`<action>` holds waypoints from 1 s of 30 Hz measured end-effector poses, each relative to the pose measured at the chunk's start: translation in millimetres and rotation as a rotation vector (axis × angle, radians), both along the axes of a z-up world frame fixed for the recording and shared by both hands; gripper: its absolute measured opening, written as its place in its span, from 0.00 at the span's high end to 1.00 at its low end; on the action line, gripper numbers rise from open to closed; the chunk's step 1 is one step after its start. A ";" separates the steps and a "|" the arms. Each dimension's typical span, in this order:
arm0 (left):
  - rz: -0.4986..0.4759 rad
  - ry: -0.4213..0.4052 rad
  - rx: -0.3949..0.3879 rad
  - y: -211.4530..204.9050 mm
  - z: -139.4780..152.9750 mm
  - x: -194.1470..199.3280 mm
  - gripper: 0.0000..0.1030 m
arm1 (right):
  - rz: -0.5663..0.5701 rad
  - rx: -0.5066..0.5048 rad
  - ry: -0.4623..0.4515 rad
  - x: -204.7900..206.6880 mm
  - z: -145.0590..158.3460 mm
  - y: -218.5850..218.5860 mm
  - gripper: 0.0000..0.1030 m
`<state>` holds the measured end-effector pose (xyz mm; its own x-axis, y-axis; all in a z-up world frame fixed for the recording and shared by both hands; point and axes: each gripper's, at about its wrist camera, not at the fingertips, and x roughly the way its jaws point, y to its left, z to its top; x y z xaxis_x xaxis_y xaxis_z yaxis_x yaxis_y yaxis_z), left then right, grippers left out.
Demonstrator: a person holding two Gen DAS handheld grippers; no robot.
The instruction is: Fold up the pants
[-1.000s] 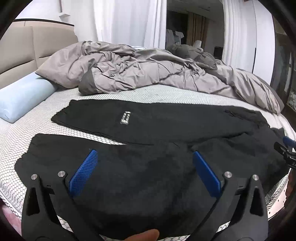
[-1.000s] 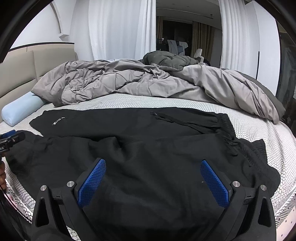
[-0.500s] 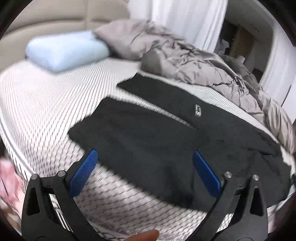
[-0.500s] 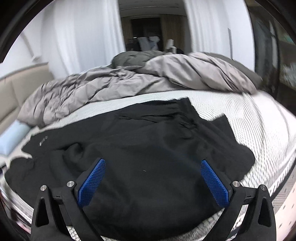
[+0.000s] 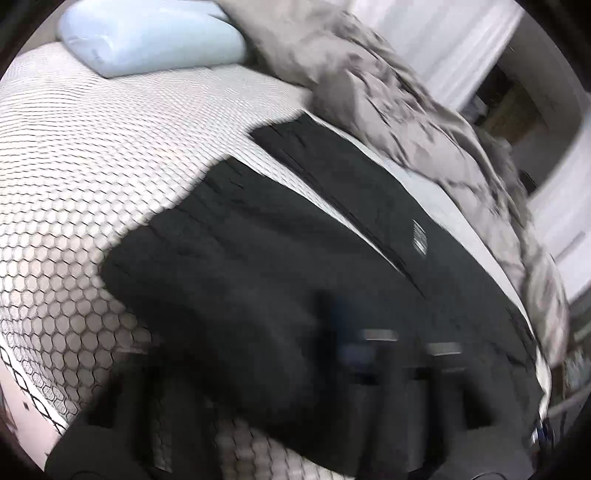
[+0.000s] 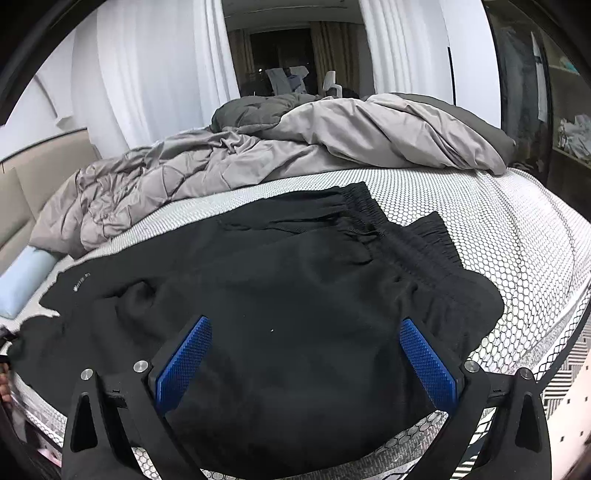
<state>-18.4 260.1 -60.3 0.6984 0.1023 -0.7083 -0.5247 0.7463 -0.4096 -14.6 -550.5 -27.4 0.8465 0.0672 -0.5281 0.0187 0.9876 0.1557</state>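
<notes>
Black pants (image 6: pixel 295 280) lie spread on bed (image 6: pixel 517 236), legs toward pillow (image 5: pixel 147 33). My right tool (image 6: pixel 304 360) gapes wide, empty, over seat. Left tool: blurred, can't tell. Risk: grabbing one layer only, fold skews; waistband (image 6: pixel 391 229) bunches.

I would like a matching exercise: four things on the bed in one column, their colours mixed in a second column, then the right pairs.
Things:
1. pants
2. duvet
3. pillow
4. pads on the right gripper's fingers

Colours:
A. light blue
B. deep blue
C. black
D. grey

Pairs: 1-C, 2-D, 3-A, 4-B
</notes>
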 end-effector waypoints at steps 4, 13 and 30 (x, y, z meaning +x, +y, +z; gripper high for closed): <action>0.066 -0.110 0.126 2.3 23.6 -19.8 0.97 | -0.069 0.097 0.012 -5.3 -2.9 -36.3 0.00; 0.151 -0.057 0.085 35.8 8.2 -47.8 0.98 | -0.008 0.557 0.163 4.2 -46.1 -99.2 0.09; 0.105 -0.018 0.116 27.5 6.8 -53.5 0.97 | -0.034 0.425 0.186 -11.0 -49.3 -90.4 0.83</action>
<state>-71.8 287.7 -53.5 0.6922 0.2561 -0.6747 -0.5957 0.7305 -0.3339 -25.6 -640.9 -76.8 0.7452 0.2848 -0.6030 0.1158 0.8352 0.5376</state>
